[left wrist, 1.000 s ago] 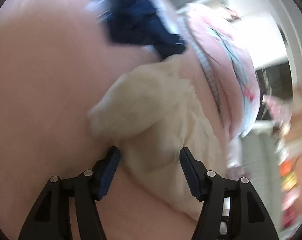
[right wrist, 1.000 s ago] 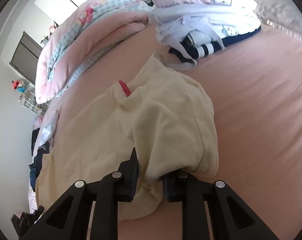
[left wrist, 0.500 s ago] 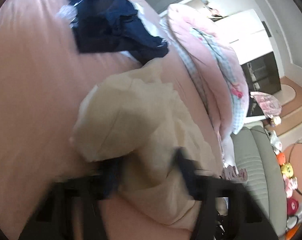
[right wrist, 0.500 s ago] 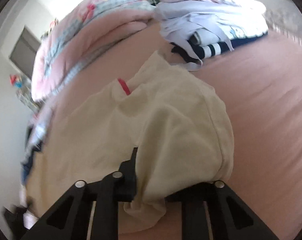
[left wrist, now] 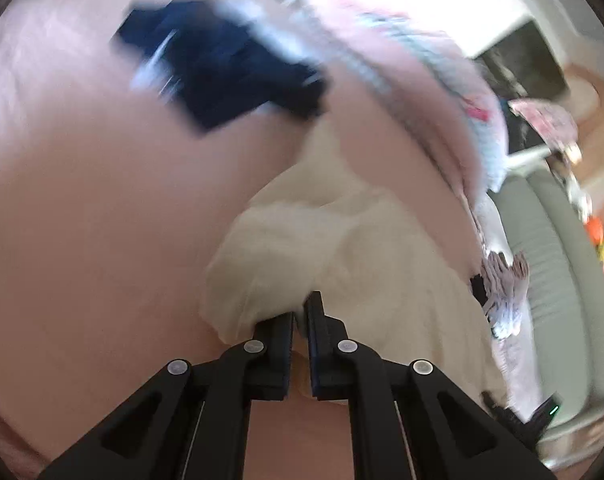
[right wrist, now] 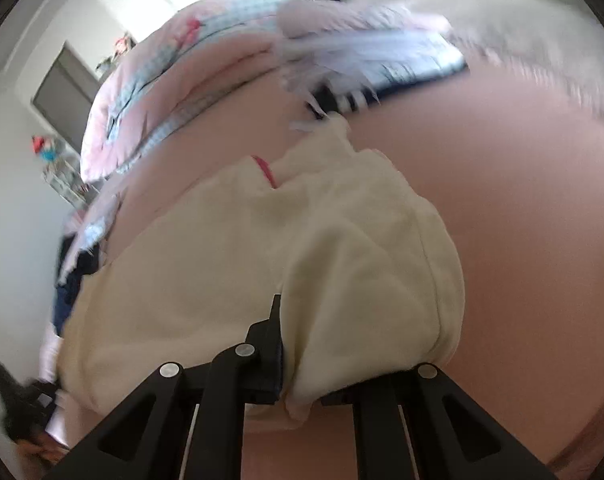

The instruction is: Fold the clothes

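Observation:
A cream garment (left wrist: 342, 248) lies crumpled on the pink bed sheet (left wrist: 101, 240). My left gripper (left wrist: 299, 320) is shut on a fold at its near edge, with cloth bunched over the fingertips. In the right wrist view the same cream garment (right wrist: 221, 272) shows a small red tag (right wrist: 265, 170) at its far edge. My right gripper (right wrist: 291, 360) is shut on a near fold. The cloth drapes over its right finger and hides it, and only the left finger (right wrist: 273, 340) shows.
A dark navy garment (left wrist: 221, 68) lies on the sheet beyond the cream one. A rolled pink quilt (right wrist: 173, 80) runs along the far side. A stack of pale and striped clothes (right wrist: 362, 52) sits behind. A grey sofa (left wrist: 562, 280) stands beside the bed.
My left gripper has shut from wide open onto the cream garment's fold and rolled. My right gripper has stayed shut on the cloth and moved sideways, spreading the garment.

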`<state>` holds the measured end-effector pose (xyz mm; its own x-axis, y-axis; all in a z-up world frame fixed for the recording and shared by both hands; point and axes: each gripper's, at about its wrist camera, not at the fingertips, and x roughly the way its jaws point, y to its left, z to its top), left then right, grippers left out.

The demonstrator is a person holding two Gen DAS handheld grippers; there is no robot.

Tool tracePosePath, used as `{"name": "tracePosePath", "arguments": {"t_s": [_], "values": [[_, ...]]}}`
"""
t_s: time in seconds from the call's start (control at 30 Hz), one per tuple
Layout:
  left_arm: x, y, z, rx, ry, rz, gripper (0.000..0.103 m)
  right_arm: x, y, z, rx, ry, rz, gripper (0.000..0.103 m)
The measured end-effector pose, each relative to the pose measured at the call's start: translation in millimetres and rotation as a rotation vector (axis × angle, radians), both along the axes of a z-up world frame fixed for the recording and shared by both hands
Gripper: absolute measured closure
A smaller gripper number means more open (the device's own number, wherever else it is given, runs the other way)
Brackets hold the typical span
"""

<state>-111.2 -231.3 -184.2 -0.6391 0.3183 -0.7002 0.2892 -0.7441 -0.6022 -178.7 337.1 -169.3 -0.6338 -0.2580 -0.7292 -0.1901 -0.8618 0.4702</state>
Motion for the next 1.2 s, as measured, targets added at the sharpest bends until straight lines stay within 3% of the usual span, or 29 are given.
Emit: {"name": "tracePosePath", "arguments": {"t_s": [0.07,0.13,0.2,0.27,0.37,0.4,0.47,0.5,0.53,0.57,0.6,0.63,0.8,0.97,1.07,1.1,1.13,1.17,1.2], "values": [[6.9,-9.3,-7.2,0.04,-0.012,0.011,0.095,1.0,1.3,5.0,-0.013,0.014,0.015,0.095],[12.4,-16.3,0.8,-0.011,0.001,0.031,0.095,2.3,-0.1,7.0,0.001,0.006,0.031,0.095],[20.3,-31.7,8.1,-0.07,0.009,0.101,0.095,3.2,8.5,-0.3,-0.068,-0.009,0.004,0.094],[26.9,-47.2,10.4,-0.081,0.003,0.178,0.095,7.6,12.5,-4.2,-0.123,-0.009,-0.027,0.094],[28.4,-53.0,-0.2,0.069,0.017,0.15,0.093,9.0,13.0,-8.9,-0.147,-0.031,-0.039,0.085],[28.6,-54.5,-4.1,0.124,0.023,0.136,0.086,8.3,14.0,-11.6,-0.147,-0.048,-0.045,0.08],[29.1,-51.8,-13.9,0.238,0.03,0.122,0.048,6.9,16.9,-20.1,-0.184,-0.072,-0.056,0.069],[29.4,-45.6,-20.5,0.298,0.03,0.128,0.023,5.2,14.7,-21.5,-0.19,-0.067,-0.059,0.062],[29.8,-39.3,-27.1,0.358,0.029,0.133,0.023,3.4,12.3,-22.8,-0.196,-0.062,-0.062,0.056],[30.1,-33.0,-33.8,0.418,0.029,0.138,0.023,1.7,9.9,-24.2,-0.202,-0.057,-0.065,0.052],[31.6,-26.7,-34.9,0.432,0.049,0.15,0.023,0.0,7.5,-25.5,-0.207,-0.052,-0.067,0.043],[33.4,-20.3,-33.9,0.429,0.077,0.163,0.023,-2.2,-2.2,-22.5,-0.176,-0.044,-0.057,0.042],[13.8,-2.0,-37.3,0.428,0.09,0.169,0.024,-10.7,-25.5,-19.8,-0.104,-0.019,-0.072,0.05],[4.5,2.5,-40.0,0.441,0.159,0.209,0.024,-16.8,-31.5,-21.6,-0.094,-0.009,-0.12,0.047],[-15.3,-3.3,-39.7,0.379,0.157,0.24,0.025,-20.0,-34.4,-20.8,-0.082,-0.015,-0.116,0.045],[-21.3,-5.3,-39.7,0.356,0.153,0.253,0.033,-20.2,-34.0,-19.7,-0.073,-0.016,-0.107,0.053],[-27.2,-7.3,-39.7,0.333,0.15,0.266,0.073,-21.8,-33.6,-19.6,-0.067,-0.021,-0.093,0.074],[-34.2,-5.5,-39.4,0.299,0.116,0.229,0.098,-23.4,-33.2,-19.5,-0.06,-0.025,-0.078,0.081],[-41.6,-2.2,-39.1,0.259,0.07,0.171,0.096,-23.9,-31.8,-18.0,-0.058,-0.023,-0.071,0.088]]}}
